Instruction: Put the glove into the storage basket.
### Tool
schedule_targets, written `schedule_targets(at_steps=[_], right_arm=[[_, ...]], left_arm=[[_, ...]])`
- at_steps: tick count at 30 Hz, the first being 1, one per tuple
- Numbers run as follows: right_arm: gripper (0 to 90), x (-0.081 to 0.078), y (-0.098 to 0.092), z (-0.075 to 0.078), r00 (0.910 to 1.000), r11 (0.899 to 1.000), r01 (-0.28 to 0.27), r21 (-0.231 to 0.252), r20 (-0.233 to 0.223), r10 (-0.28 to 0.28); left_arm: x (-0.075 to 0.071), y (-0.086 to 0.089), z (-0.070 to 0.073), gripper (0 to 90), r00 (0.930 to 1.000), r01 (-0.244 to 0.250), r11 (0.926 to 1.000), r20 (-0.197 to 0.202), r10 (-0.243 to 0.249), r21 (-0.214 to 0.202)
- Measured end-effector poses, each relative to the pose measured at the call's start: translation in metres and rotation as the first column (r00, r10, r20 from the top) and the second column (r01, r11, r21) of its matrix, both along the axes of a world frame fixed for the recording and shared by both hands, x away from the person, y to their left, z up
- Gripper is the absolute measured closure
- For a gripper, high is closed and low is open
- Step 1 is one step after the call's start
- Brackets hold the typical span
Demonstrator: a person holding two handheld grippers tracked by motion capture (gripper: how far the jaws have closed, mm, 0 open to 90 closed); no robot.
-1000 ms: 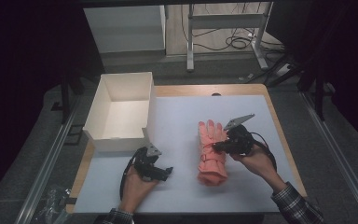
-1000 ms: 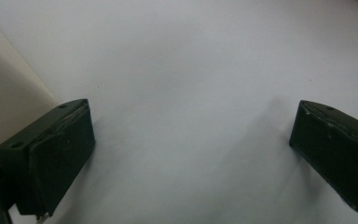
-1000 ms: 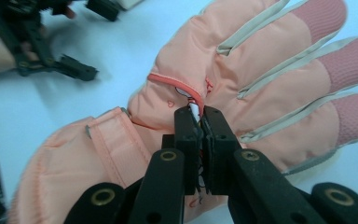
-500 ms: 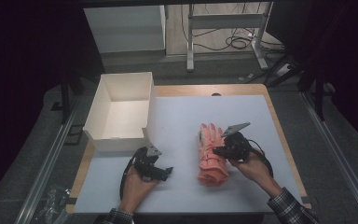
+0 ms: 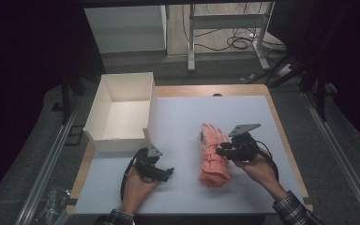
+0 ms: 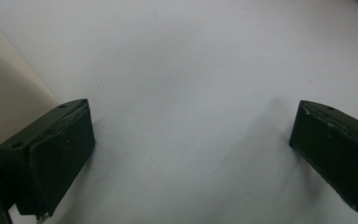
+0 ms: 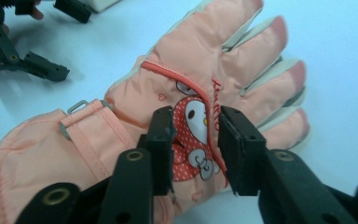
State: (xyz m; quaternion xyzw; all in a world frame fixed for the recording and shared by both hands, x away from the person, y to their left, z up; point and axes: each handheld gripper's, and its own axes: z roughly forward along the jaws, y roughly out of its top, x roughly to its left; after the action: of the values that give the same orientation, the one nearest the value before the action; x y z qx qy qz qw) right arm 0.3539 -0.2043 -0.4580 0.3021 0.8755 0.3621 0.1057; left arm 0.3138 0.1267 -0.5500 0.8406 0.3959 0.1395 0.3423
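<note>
White matting covers the table [image 5: 187,117], with dark floor and cabling beyond its far edge. At the centre of the work, the right gripper [image 7: 196,135] sits low over the back of a peach-pink glove [image 7: 200,74], its jaws having just been opening: they now stand a little apart, straddling the red cartoon patch [image 7: 193,126] without clearly pressing on it, so the fabric lies between them rather than pinched. In the high view the same right gripper [image 5: 222,149] comes at the glove [image 5: 213,154] from its right side, and the glove lies flat on the mat with its fingers pointing away from the person and its cuff nearest them. To take it well, I judge the jaws should sink until they gather a real fold of the padded shell, then close firmly; a shallow nip on slick fabric is likely to slip. Gripping nearer the cuff strap [image 7: 81,114] might give a firmer hold. Further out, the left gripper [image 5: 161,172] rests on bare mat with its jaws spread wide and nothing between them, ready to steady the cuff. Beyond it stands an open white box [image 5: 117,140] at the table's left edge.
</note>
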Motion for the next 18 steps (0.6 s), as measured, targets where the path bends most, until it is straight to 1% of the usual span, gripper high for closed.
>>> schedule_targets(at_steps=[4, 8, 11, 14, 16, 18], right_arm=[[61.2, -0.003, -0.007, 0.007, 0.9996, 1.000, 0.008, 0.017, 0.028, -0.008], [60.1, -0.006, -0.020, 0.014, 0.9984, 0.999, 0.025, 0.033, 0.050, -0.027], [60.3, -0.008, -0.029, 0.015, 0.9979, 0.999, 0.036, 0.040, 0.053, -0.038], [64.9, -0.010, -0.038, 0.011, 0.9982, 0.998, 0.044, 0.043, 0.039, -0.046], [70.1, -0.012, -0.043, 0.005, 0.9985, 0.998, 0.044, 0.043, 0.032, -0.045], [77.6, -0.014, -0.047, -0.002, 0.9989, 0.998, 0.043, 0.046, 0.018, -0.044]], left_arm=[[0.000, 0.000, 0.000, 0.0, 1.0000, 0.000, 1.0000, 0.000, 0.000, 0.000], [0.000, 0.000, 0.000, 0.0, 1.0000, 0.000, 1.0000, 0.000, 0.000, 0.000], [0.000, 0.000, 0.000, 0.0, 1.0000, -0.002, 1.0000, -0.001, 0.002, -0.002], [0.000, 0.000, 0.000, 0.0, 1.0000, -0.005, 1.0000, -0.001, 0.005, -0.007], [0.000, 0.000, 0.000, 0.0, 1.0000, -0.004, 1.0000, -0.001, 0.004, -0.005], [0.000, 0.000, 0.000, 0.0, 1.0000, -0.002, 1.0000, -0.002, 0.002, -0.002]])
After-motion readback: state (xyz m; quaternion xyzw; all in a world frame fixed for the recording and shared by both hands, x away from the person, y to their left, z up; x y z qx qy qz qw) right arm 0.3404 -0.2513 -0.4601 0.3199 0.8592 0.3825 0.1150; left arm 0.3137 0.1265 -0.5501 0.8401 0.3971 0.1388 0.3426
